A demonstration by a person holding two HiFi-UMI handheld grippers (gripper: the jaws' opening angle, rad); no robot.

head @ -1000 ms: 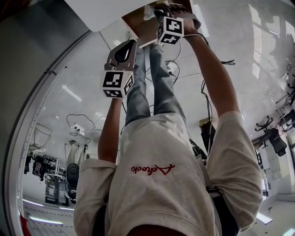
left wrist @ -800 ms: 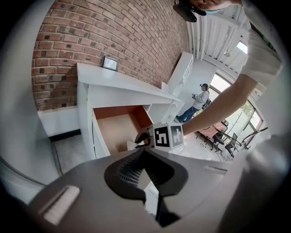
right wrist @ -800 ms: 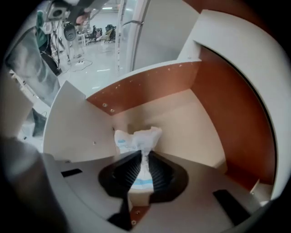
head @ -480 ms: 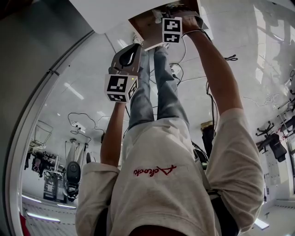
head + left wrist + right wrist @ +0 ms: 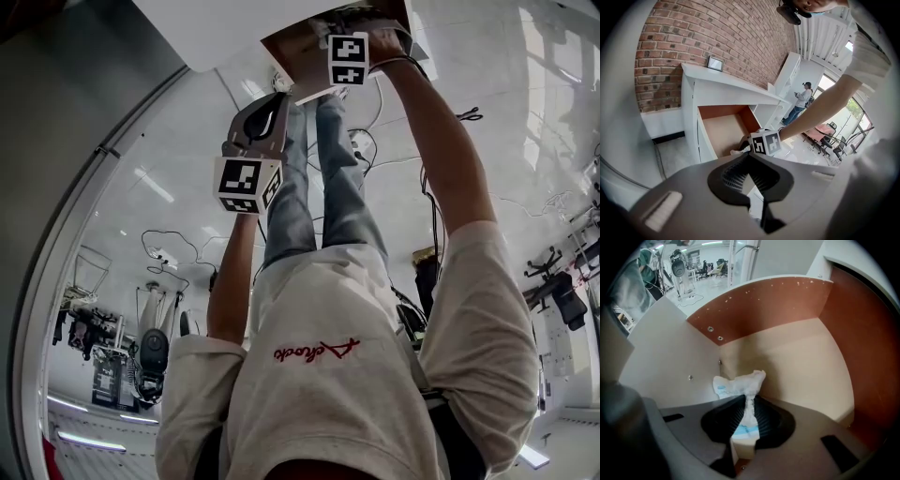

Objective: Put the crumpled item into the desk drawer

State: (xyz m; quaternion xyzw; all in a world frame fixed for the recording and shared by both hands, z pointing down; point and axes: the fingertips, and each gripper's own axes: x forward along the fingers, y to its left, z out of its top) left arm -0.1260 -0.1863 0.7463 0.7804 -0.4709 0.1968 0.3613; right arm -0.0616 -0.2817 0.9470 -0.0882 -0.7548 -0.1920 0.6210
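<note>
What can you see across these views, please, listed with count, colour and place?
crumpled paper: one, white with blue print, inside the drawer
drawer: one, tan floor, red-brown walls, pulled open from the desk
desk: one, white, against the brick wall
brick wall: one, red-brown, behind the desk
small frame: one, grey, on the desk top
right hand-held gripper: one, grey, shut on the crumpled paper, down in the drawer
left hand-held gripper: one, grey, shut, empty, outside the drawer

Your shirt [image 5: 314, 352] carried one line of red script across the chest, upside down in the head view, and you could not read it. The crumpled item [image 5: 738, 384] bore faint blue print, illegible. The left marker cube [image 5: 246, 185] and right marker cube [image 5: 348, 60] showed black-and-white squares only.
</note>
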